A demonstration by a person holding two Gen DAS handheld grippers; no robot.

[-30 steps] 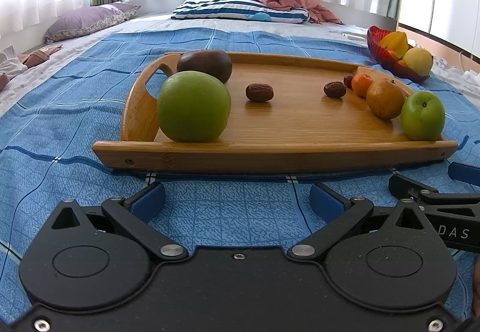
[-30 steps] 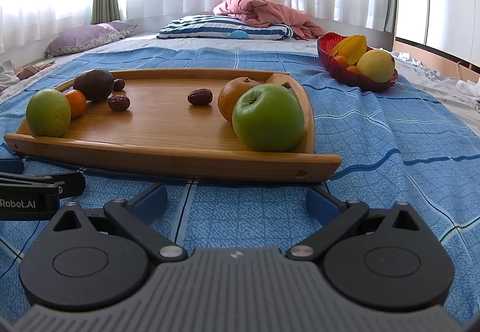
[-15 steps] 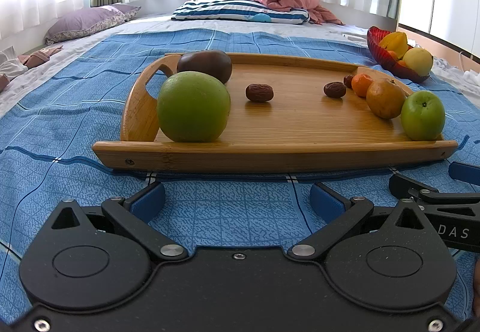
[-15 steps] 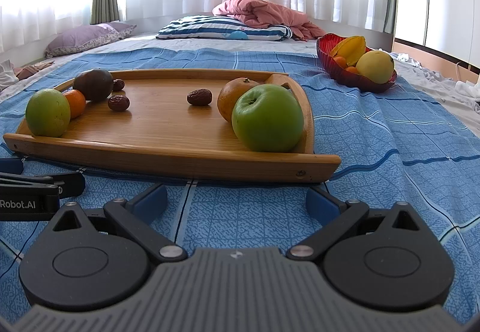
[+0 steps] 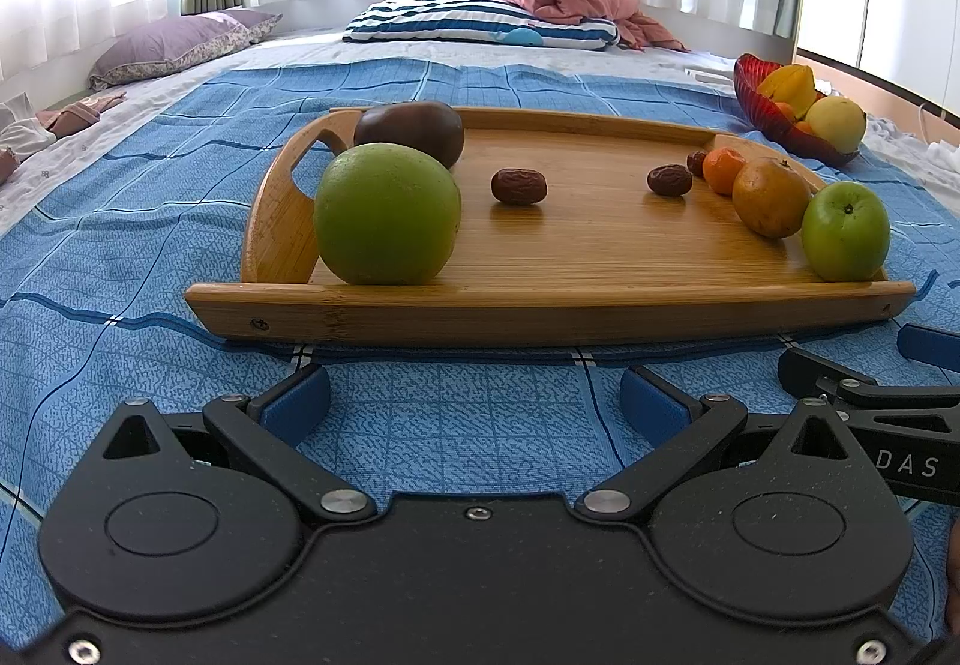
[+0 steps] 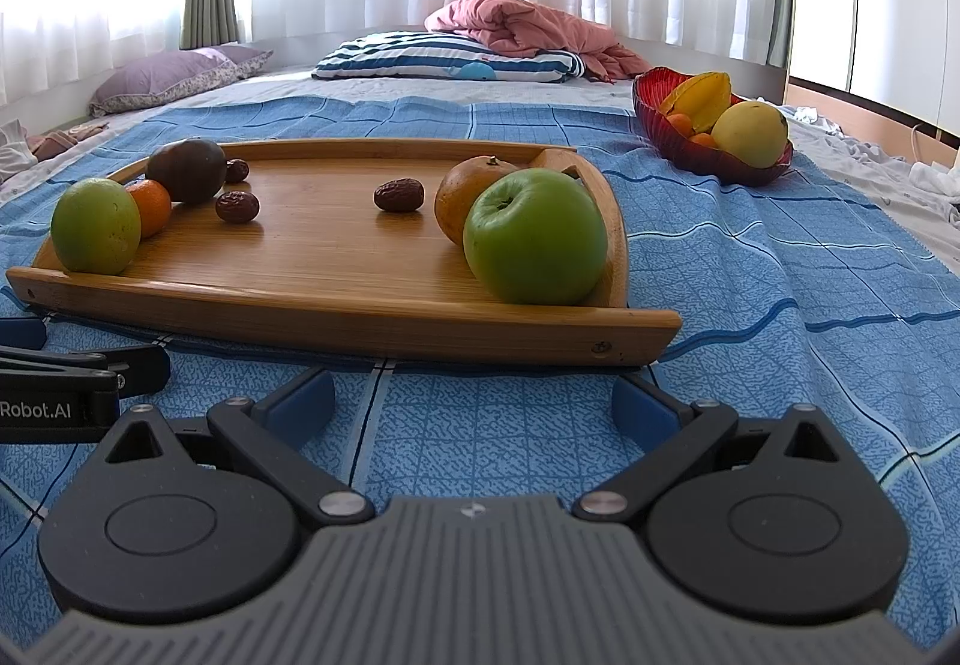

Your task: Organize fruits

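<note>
Fruit is spread across the wooden tray (image 5: pixel 540 257) on the blue bedspread (image 5: pixel 120 245). At the tray's left end sits a big green fruit (image 5: pixel 387 213), with a dark brown fruit (image 5: pixel 411 129) just behind it. Two dried dates lie out in the middle, one (image 5: pixel 519 185) left of centre, another (image 5: pixel 669 180) farther right. At the right end, a green apple (image 5: pixel 846 230) sits by the front rim, an orange fruit (image 5: pixel 771 197) just beside it and a small tangerine (image 5: pixel 723 170) behind. Off the tray, well to the right, a red bowl (image 6: pixel 690 155) holds a yellow fruit (image 6: pixel 750 134) and a starfruit (image 6: pixel 699 98). Both tools hover low, just short of the tray's front rim: left gripper (image 5: pixel 474 404) spread wide, nothing between its blue pads; right gripper (image 6: pixel 471 401) likewise wide apart and empty. Pillows (image 5: pixel 480 20) lie at the far end.
</note>
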